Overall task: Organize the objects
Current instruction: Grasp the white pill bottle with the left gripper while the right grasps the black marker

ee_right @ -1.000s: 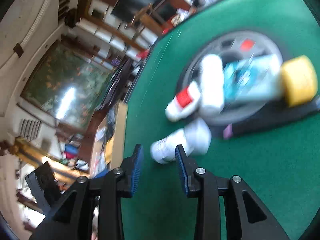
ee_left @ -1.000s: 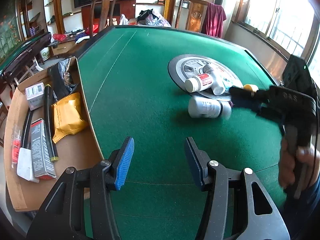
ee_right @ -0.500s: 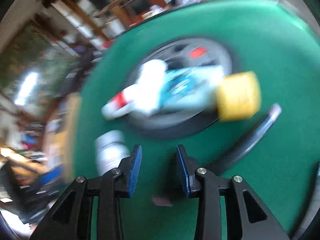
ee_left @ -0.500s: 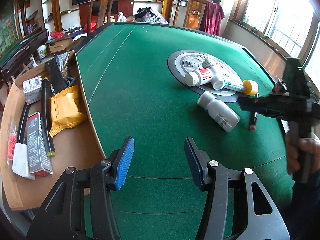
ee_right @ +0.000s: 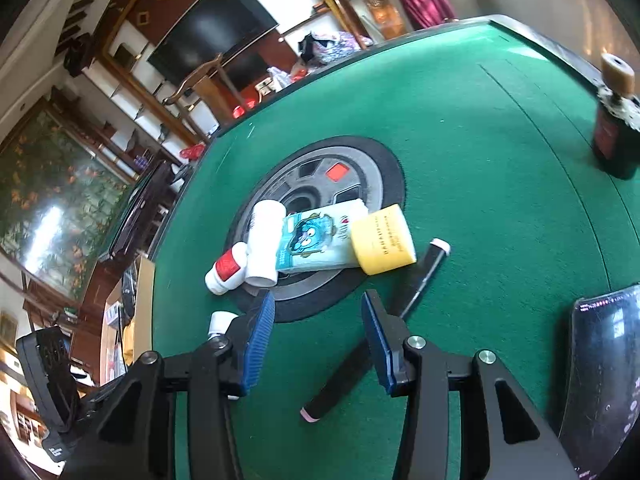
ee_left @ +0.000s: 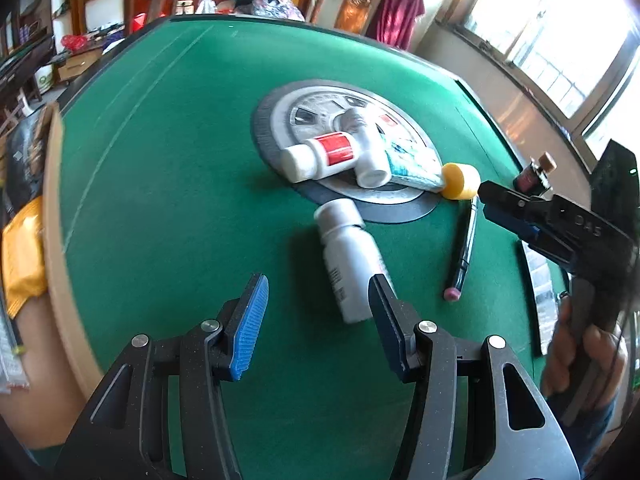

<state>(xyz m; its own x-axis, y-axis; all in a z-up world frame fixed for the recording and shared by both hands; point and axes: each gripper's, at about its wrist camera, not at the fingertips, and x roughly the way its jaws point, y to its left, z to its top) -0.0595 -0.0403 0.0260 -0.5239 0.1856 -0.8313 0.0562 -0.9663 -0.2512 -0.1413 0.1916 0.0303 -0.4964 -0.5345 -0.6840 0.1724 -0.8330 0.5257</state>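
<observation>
A white pill bottle [ee_left: 350,258] lies on the green table just ahead of my open, empty left gripper [ee_left: 318,306]. A red-labelled white bottle [ee_left: 320,154], another white bottle [ee_left: 370,160] and a blue tube with a yellow cap [ee_left: 460,180] lie on the round grey centre disc [ee_left: 320,108]. A black pen [ee_left: 464,248] lies to the right. My right gripper [ee_right: 318,334] is open and empty, hovering over the pen [ee_right: 352,364], just short of the tube [ee_right: 320,242] and its yellow cap [ee_right: 382,240].
A cardboard box [ee_left: 52,208] with an orange packet [ee_left: 20,252] sits at the table's left edge. A dark red perfume bottle [ee_right: 614,136] stands at the far right. A black phone [ee_right: 604,372] lies near the right edge. Chairs stand beyond the table.
The white pill bottle has rolled from sideways to lengthwise towards my left gripper. My left gripper has moved forward and right. My right gripper has swung right over the pen and opened wider.
</observation>
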